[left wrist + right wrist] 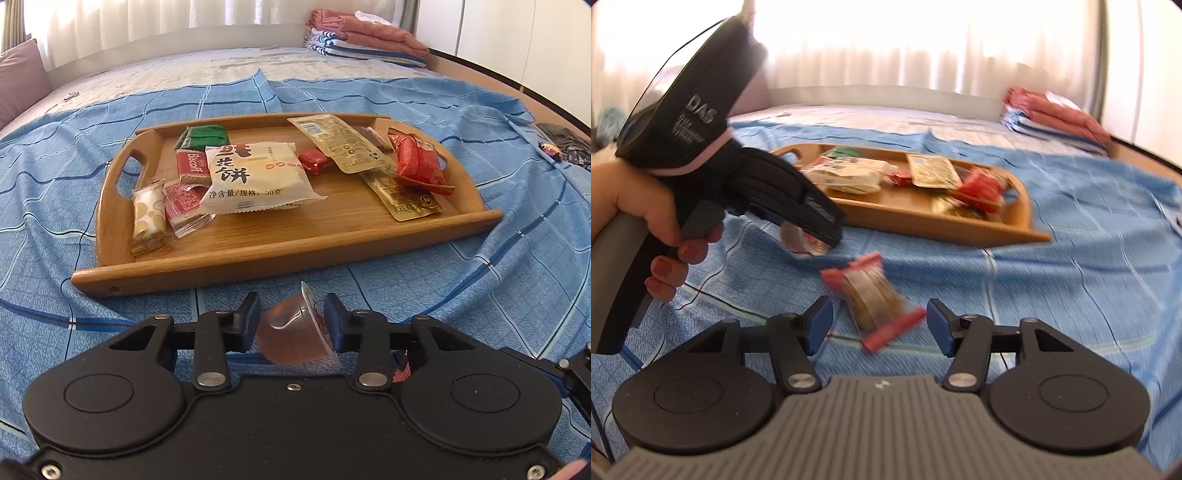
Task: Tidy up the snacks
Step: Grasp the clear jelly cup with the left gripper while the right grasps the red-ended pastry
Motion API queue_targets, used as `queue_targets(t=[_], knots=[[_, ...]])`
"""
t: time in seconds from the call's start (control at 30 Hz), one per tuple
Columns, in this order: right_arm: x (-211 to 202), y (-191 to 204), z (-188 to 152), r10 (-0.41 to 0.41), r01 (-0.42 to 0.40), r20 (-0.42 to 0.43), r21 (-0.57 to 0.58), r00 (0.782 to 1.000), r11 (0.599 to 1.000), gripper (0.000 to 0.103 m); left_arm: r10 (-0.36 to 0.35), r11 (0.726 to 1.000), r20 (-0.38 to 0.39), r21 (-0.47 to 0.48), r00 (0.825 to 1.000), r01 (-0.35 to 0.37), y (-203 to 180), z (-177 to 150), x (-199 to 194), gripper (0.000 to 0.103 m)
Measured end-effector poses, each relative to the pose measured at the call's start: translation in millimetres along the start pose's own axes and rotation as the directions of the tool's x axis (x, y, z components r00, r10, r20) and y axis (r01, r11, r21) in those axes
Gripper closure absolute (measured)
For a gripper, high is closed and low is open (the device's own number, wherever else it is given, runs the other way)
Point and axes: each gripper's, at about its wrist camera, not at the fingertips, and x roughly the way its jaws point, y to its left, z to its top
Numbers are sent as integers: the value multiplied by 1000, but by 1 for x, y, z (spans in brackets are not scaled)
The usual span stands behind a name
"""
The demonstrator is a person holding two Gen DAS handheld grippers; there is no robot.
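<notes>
My left gripper (291, 325) is shut on a clear jelly cup (295, 332) with brownish jelly, held on its side just in front of the wooden tray (280, 254); it also shows in the right wrist view (809, 240). The tray holds several snack packets, among them a white pastry pack (255, 181), a red Biscoff pack (192, 166) and gold sachets (340, 144). My right gripper (879, 325) is open, its fingers on either side of a pink-ended clear snack packet (875, 299) lying on the blue sheet.
The tray (923, 221) sits on a blue checked sheet (480, 295) spread over a bed. Folded towels (365, 37) are stacked at the far right corner. A mauve pillow (18, 81) lies far left. A dark bed edge (517, 88) runs along the right.
</notes>
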Motion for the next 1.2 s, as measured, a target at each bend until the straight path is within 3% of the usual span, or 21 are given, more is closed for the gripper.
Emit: queue_targets(t=[0.2, 0.27, 0.33, 0.43, 0.53, 0.67, 0.73, 0.9, 1.03, 1.1, 1.13, 1.2], knots=[[16, 2, 10, 17, -18, -49, -29, 999, 999, 34, 3, 1000, 9, -7, 1000, -3, 3, 1, -9, 71], [17, -2, 11, 32, -32, -64, -5, 997, 999, 48, 11, 1000, 22, 3, 1000, -11, 2, 0, -13, 81], [17, -5, 13, 40, -39, -67, 15, 997, 999, 52, 20, 1000, 35, 13, 999, -20, 1, 1, -17, 89], [14, -11, 16, 47, -43, -62, 51, 997, 998, 60, 10, 1000, 38, 14, 999, -11, 2, 2, -20, 89], [12, -13, 16, 28, -26, -53, 45, 998, 999, 62, 26, 999, 47, 21, 999, -27, 1, 0, -19, 84], [18, -15, 15, 26, -22, -73, 46, 997, 999, 60, 38, 999, 45, 31, 998, -40, -2, -2, -15, 76], [23, -17, 12, 38, -34, -86, 58, 996, 998, 49, 37, 999, 27, 36, 999, -38, -2, -4, -9, 70], [30, -26, 7, 73, -60, -77, 149, 994, 987, 45, 36, 999, 14, 22, 999, -37, 1, -6, 0, 64], [33, -18, 5, 82, -74, -83, 93, 993, 993, 36, 21, 1000, 14, 21, 1000, -21, 0, -7, 4, 53], [34, -10, 6, 69, -65, -89, 44, 994, 997, 32, 29, 999, 25, 31, 999, -30, -3, -8, 4, 56], [34, -9, 6, 64, -61, -89, 33, 994, 998, 32, 34, 998, 35, 42, 999, -35, -4, -9, 3, 69], [33, -10, 5, 67, -64, -82, 40, 994, 997, 32, 40, 997, 53, 69, 998, -43, -7, -11, -1, 71]])
